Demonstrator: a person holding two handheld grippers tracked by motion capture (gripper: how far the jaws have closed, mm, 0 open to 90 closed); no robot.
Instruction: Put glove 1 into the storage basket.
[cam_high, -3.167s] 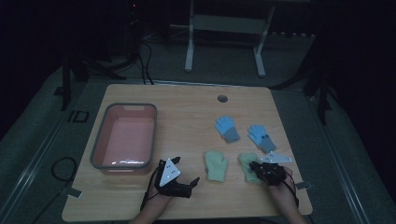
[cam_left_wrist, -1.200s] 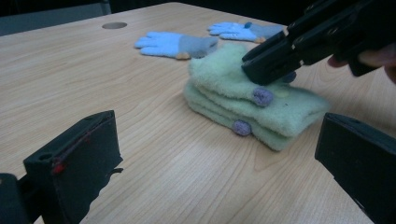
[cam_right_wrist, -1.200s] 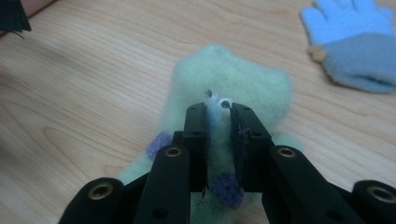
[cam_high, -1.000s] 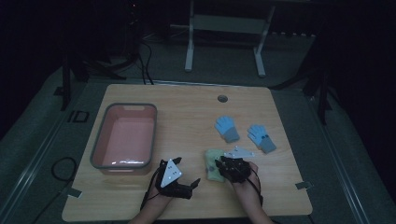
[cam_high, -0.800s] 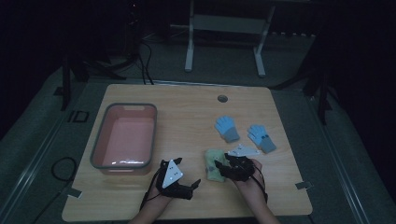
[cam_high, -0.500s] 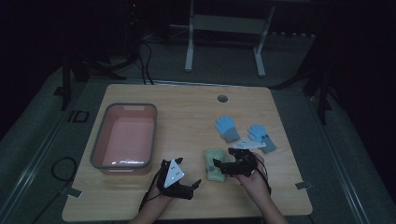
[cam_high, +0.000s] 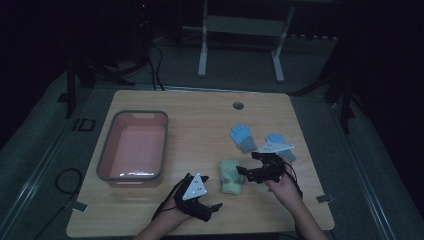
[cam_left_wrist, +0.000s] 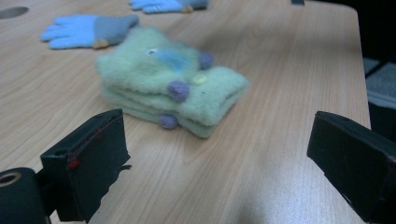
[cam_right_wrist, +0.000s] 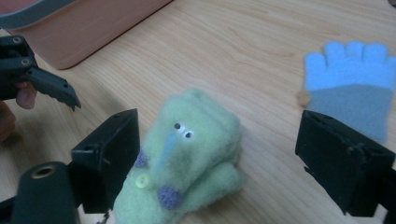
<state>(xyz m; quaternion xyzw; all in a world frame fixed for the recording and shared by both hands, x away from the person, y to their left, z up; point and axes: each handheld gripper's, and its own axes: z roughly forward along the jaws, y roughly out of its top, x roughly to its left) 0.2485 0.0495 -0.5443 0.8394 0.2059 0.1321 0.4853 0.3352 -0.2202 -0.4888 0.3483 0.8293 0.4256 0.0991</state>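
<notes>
High view: left tongs (cam_high: 212, 210) rest near the table (cam_high: 200, 115) front edge, jaws wide, nothing between them. Right tongs (cam_high: 243, 173) — jaws just opened wide, gripping nothing — sit just right of the stacked green gloves (cam_high: 231, 176). Farther back, two blue gloves (cam_high: 242, 138); pink tub (cam_high: 132, 147) far left.

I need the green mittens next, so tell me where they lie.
In the high view the green mittens lie stacked near the table's front edge, between the left gripper and the right gripper, in front of the blue gloves.
</notes>
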